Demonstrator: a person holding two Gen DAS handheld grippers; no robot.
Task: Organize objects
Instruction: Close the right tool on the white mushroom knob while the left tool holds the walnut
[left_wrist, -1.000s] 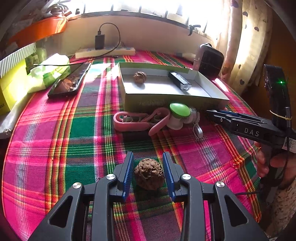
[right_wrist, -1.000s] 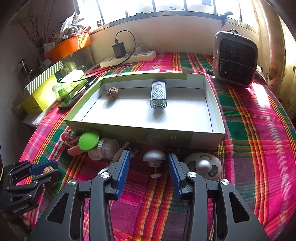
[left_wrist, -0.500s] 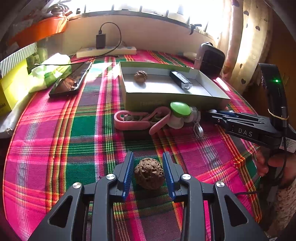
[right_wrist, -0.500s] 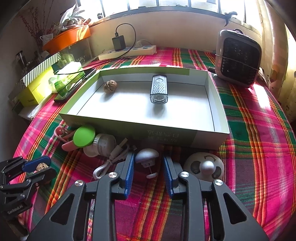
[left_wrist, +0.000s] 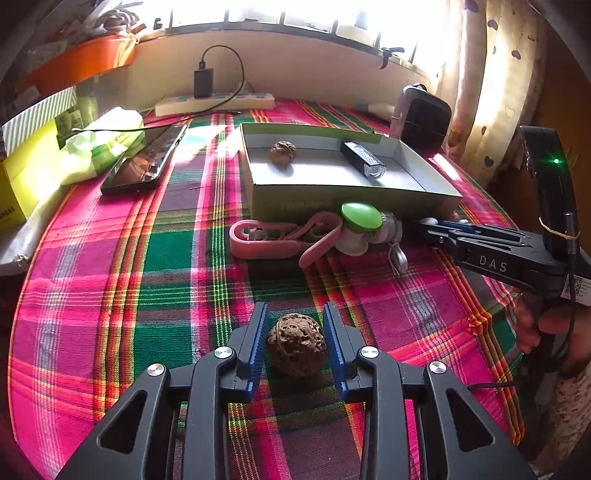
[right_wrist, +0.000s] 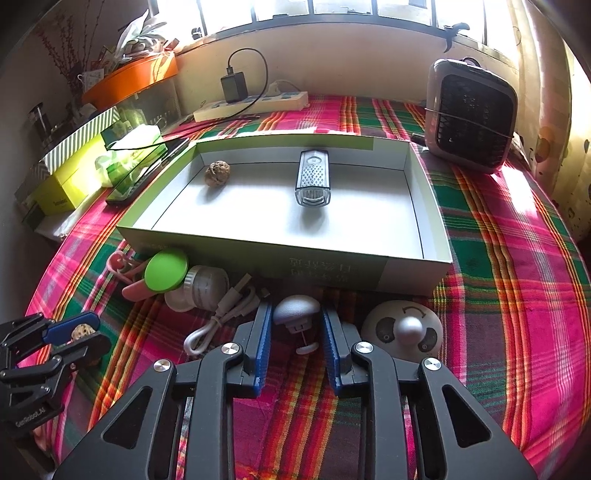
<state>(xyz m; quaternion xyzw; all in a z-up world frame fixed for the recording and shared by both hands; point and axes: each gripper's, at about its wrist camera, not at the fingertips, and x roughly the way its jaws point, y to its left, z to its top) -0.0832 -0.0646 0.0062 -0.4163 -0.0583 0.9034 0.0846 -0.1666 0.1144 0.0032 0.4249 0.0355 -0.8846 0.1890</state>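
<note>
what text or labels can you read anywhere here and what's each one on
"DAS": side of the right tongs.
"GenRobot.AI": body of the left tongs.
Print on the box front wall: too blurred to read.
Print on the yellow carton and the tissue pack: too small to read.

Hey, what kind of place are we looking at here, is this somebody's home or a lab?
Most likely a home: a table by a sunny window with a plaid tablecloth, a patterned curtain, a power strip with a charger plugged in, and a phone.
</note>
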